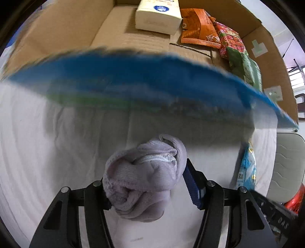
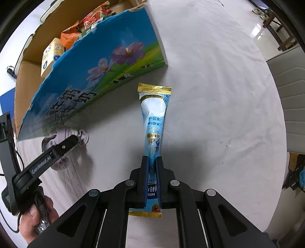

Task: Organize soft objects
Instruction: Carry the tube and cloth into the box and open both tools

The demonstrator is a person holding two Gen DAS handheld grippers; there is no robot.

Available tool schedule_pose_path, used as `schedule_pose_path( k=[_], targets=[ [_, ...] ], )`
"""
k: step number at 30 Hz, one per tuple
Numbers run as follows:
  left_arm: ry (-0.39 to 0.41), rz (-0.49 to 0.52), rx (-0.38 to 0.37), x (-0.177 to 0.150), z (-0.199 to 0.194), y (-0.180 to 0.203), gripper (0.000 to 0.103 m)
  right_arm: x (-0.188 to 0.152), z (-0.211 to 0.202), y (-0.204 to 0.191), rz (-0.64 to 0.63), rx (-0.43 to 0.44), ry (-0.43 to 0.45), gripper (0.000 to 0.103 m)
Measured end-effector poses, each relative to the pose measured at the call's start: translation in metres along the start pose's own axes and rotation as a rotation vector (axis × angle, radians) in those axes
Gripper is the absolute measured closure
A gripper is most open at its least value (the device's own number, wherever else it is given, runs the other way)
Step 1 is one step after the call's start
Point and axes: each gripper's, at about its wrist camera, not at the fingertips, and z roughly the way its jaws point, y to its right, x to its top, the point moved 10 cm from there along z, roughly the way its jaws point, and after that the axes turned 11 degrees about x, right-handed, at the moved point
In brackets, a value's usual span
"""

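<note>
A person holds a two-finger gripper in each hand over a worktop (image 2: 219, 95) covered in white cloth.

Writing: the long light-blue sachet (image 2: 154, 122) in the right gripper (image 2: 152, 162) carries "Nes" in white near its lower end, the figures "46%", "35%" and "10", plus Chinese characters too small to read; both its ends are gold-edged. The left gripper's arm, seen from the right wrist camera, bears pale lettering that is hard to make out. A cardboard box (image 2: 106, 63) has a blue outer wall printed with pink flowers, green fields, cows and large blurred Chinese characters.

Fingers: the right gripper's fingers (image 2: 144, 171) are clenched tightly on the sachet's lower part, and the sachet points forward just above the cloth, near the box. The left gripper (image 1: 150, 183) has its fingers (image 1: 192, 185) parted wide around a rolled lilac sock bundle (image 1: 144, 175), grasping it just in front of the box wall.

Inside the box lie a cream tissue pack (image 1: 158, 17) with a round blue logo, an orange snack bag (image 1: 198, 26), and red and green packets (image 1: 236, 51).
</note>
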Motion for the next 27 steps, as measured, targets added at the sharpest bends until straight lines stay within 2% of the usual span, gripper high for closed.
schedule_pose_path(
  k=[5,10,13,18,20,25,27],
  targets=[
    [0.005,0.012,-0.002,-0.038,-0.020,-0.003,0.046,-0.011,0.003,0.000,-0.053,-0.032,-0.053,0.095],
    [-0.026,0.021,0.004,-0.067,-0.021,-0.002,0.046,-0.021,0.016,0.002,-0.128,-0.086,-0.112,0.095],
    [-0.043,0.016,0.011,-0.062,-0.014,0.003,0.046,-0.024,0.032,0.001,-0.175,-0.121,-0.159,0.095],
    [-0.044,0.011,0.015,-0.068,-0.014,0.012,0.046,-0.020,0.050,-0.004,-0.207,-0.177,-0.167,0.094],
    [-0.036,0.012,0.012,-0.065,-0.017,0.015,0.046,-0.017,0.054,-0.005,-0.204,-0.189,-0.166,0.087],
    [-0.029,0.001,-0.004,-0.063,-0.022,0.020,0.046,-0.024,0.061,0.001,-0.129,-0.144,-0.192,0.085],
    [-0.025,-0.005,-0.009,-0.065,-0.028,0.010,0.046,-0.030,0.064,0.006,-0.098,-0.114,-0.213,0.079]
  ],
)
